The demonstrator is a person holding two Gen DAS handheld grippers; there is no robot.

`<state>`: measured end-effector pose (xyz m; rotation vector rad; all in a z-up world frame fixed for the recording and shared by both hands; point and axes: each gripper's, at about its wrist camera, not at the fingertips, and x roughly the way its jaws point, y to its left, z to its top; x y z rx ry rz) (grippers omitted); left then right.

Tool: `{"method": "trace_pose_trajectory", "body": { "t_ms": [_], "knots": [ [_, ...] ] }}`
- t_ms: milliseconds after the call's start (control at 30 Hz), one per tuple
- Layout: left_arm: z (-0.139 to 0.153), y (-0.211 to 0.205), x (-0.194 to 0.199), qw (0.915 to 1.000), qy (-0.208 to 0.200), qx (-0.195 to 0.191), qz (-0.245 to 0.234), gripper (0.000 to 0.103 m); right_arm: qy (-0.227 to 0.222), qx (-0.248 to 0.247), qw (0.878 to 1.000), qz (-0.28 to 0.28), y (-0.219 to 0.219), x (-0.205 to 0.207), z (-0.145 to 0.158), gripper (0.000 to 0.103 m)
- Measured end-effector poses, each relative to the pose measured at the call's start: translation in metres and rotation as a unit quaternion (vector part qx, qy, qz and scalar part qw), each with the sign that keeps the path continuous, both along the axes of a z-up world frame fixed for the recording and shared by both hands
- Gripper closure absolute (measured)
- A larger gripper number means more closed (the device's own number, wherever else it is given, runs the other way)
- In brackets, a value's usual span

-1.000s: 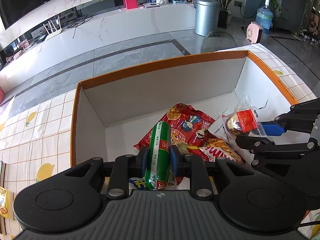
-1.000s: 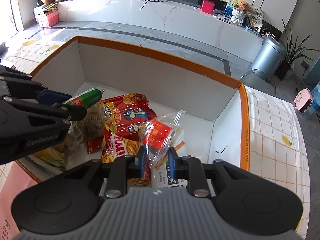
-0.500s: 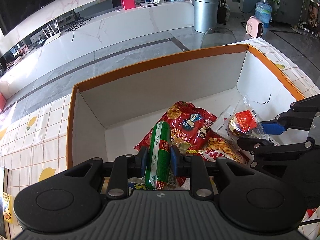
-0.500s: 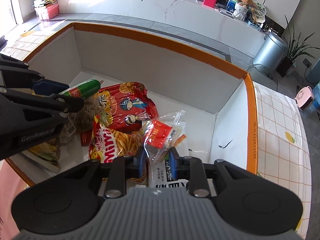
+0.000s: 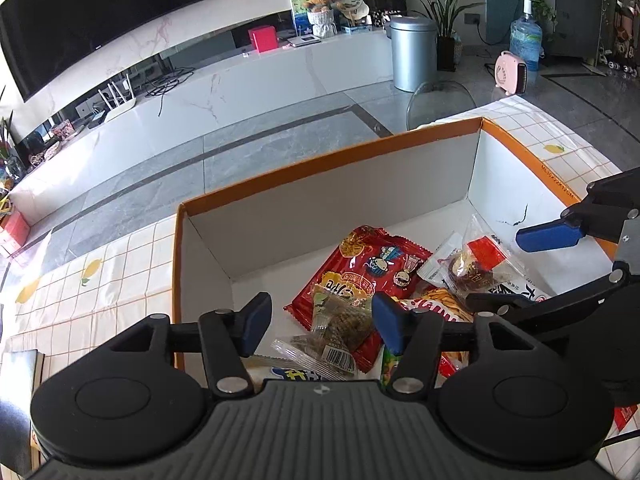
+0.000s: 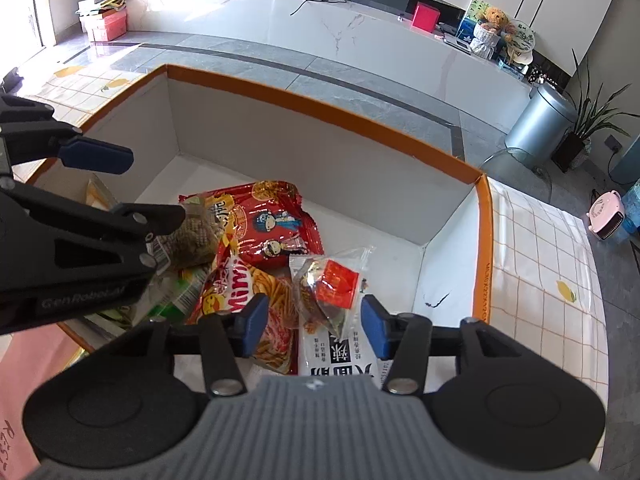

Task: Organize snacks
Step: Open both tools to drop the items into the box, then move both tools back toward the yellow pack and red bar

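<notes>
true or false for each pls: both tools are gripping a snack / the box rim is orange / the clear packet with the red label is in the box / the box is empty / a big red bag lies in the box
1. False: the left tool and right tool have opening jaws that press on nothing.
2. True: the box has an orange rim.
3. True: the clear packet lies inside.
4. False: it holds several snacks.
5. True: the red bag lies there.

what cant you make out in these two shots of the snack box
- Green sausage stick: left wrist view, mostly hidden behind the left claw.
- White noodle packet: right wrist view, lower end hidden by the right claw.
- Small print on the red cartoon snack bag: too small.
</notes>
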<state>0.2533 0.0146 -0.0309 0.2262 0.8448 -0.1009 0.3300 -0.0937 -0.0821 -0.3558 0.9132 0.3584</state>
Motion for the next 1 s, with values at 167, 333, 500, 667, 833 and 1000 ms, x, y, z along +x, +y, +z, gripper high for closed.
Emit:
{"method": "trace_pose_trajectory", "body": {
  "t_ms": [167, 333, 500, 667, 833, 1000],
  "knots": [
    [0.015, 0.004, -0.017, 0.9994, -0.026, -0.015, 0.015, 0.031, -0.017, 0.012, 1.0, -0.005, -0.004, -0.014, 0.018, 0.036],
    [0.035, 0.007, -0.037, 0.9977, -0.057, -0.028, 0.025, 0.025, -0.038, 0.025, 0.999, -0.011, -0.01, -0.032, 0.036, 0.022],
    [0.051, 0.011, -0.059, 0.9949, -0.08, -0.044, 0.043, 0.025, -0.058, 0.041, 0.997, -0.019, -0.021, -0.056, 0.053, 0.02],
    [0.063, 0.017, -0.086, 0.9903, -0.11, -0.057, 0.062, 0.024, -0.083, 0.075, 0.993, -0.037, -0.04, -0.088, 0.068, 0.02],
    [0.068, 0.016, -0.114, 0.9881, -0.121, -0.075, 0.059, 0.022, -0.106, 0.109, 0.987, -0.056, -0.059, -0.122, 0.071, 0.019],
    [0.061, 0.014, -0.133, 0.9893, -0.106, -0.087, 0.049, 0.021, -0.11, 0.127, 0.983, -0.077, -0.075, -0.147, 0.062, 0.02]
  ]
}}
